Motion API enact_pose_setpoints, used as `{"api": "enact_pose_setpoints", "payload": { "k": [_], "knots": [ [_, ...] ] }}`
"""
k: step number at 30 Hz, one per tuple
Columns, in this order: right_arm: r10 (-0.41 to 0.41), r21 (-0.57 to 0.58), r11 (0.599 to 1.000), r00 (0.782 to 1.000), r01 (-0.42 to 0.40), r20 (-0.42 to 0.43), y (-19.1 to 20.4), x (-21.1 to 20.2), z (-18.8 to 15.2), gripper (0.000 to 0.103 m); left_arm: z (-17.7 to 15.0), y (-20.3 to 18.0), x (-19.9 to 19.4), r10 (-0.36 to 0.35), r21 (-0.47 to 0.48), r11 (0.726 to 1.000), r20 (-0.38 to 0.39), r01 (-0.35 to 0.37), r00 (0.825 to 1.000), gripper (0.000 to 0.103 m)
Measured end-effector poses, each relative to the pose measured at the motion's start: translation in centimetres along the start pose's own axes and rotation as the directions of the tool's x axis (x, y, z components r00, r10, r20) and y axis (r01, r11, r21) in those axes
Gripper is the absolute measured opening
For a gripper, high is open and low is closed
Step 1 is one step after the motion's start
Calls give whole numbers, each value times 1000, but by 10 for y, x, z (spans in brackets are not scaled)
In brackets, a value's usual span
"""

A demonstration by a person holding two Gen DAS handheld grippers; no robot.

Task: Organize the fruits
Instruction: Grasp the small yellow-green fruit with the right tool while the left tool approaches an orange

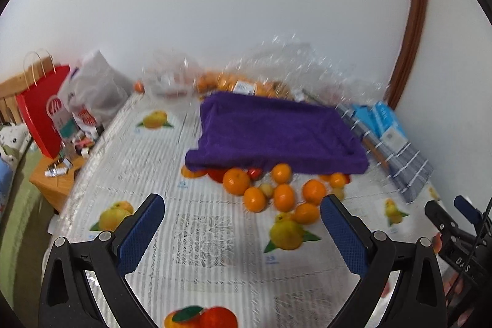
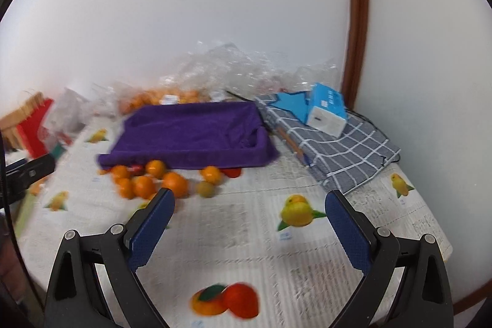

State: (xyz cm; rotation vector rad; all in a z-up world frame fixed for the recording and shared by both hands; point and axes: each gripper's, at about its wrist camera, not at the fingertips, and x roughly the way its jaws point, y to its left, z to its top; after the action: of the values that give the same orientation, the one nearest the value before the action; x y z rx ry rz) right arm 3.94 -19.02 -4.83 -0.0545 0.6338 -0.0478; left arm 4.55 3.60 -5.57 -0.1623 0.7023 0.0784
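Bare tablecloth lies open in front of the purple tray, whose near edge is crowded by loose oranges.

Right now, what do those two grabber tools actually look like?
Both look alike: the left gripper and right gripper each have two black plastic arms with triangular cut-outs and silver round pivot bolts, ending in flat blue pads with fine dotted texture. A thin black cable and white lettering show on the right one's body.

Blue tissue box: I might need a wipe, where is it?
The blue tissue box lies at the table's far right on the grey checked cloth, right of the purple tray, near the wall corner.
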Motion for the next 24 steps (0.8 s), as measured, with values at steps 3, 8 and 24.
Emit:
{"api": "enact_pose_setpoints", "payload": {
  "k": [3, 8, 24],
  "knots": [
    [55, -2, 998, 996, -55, -67, 4, 38, -6, 84, -7, 8, 34, 11, 12, 1000, -53, -10, 999, 98],
    [152, 19, 988, 976, -151, -155, 19, 92, -16, 64, -17, 17, 77, 31, 45, 999, -114, -26, 993, 93],
    [258, 10, 965, 936, -263, -239, 49, 165, -15, 47, -27, 44, 124, -76, 9, 997, -167, 78, 983, 64]
  ]
}}
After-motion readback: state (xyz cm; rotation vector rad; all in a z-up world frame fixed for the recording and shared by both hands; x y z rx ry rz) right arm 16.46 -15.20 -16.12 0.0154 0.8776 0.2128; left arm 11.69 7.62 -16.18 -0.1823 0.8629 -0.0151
